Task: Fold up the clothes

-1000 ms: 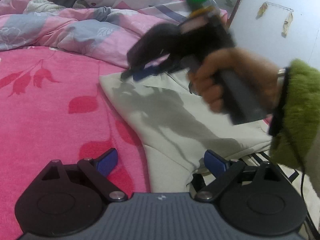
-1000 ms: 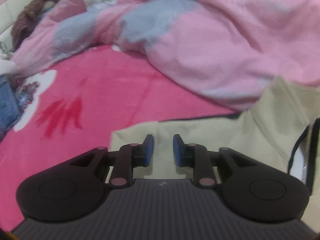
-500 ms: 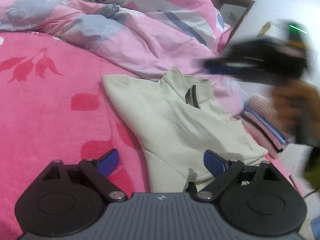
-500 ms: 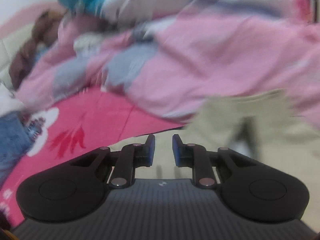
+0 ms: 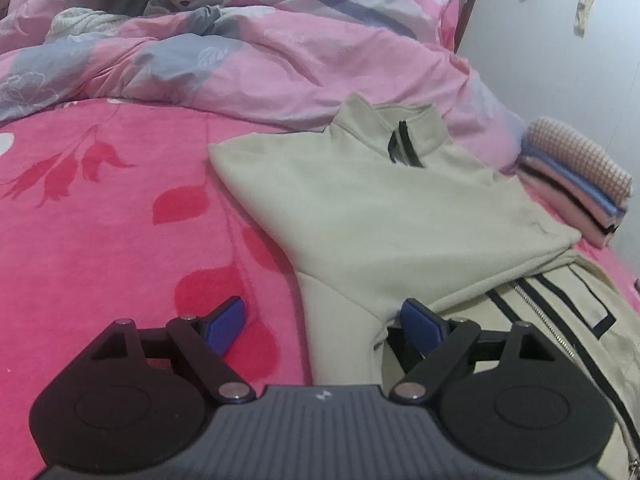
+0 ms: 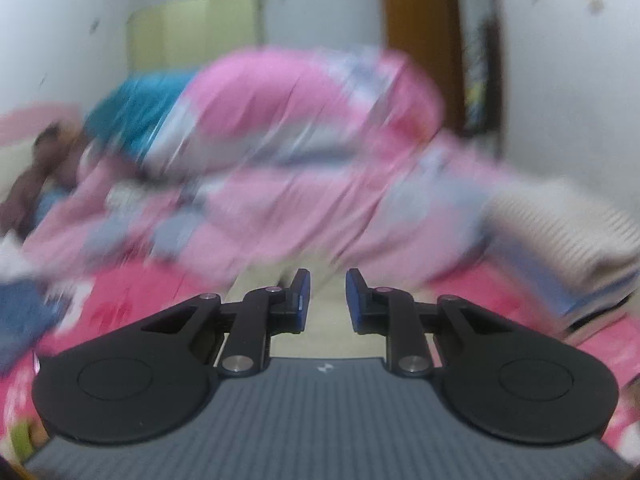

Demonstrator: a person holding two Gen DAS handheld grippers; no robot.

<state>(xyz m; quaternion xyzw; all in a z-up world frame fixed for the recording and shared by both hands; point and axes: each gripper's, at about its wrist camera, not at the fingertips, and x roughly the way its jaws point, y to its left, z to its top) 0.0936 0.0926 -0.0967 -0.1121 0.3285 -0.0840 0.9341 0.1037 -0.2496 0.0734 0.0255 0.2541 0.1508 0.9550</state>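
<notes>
The left hand-held gripper is held low over the near edge of a beige jacket, spread wide and empty. The jacket is laid on a pink bed, with a quilt beyond and folded clothes at far right. The right hand-held gripper is raised, narrowly parted, gripping nothing; its view is blurred.

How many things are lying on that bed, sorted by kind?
Beige zip jackets being folded: 1, the beige jacket
Stacks of folded clothes: 1, the folded stack
Rumpled quilts: 1, the pink quilt
Total: 3
</notes>
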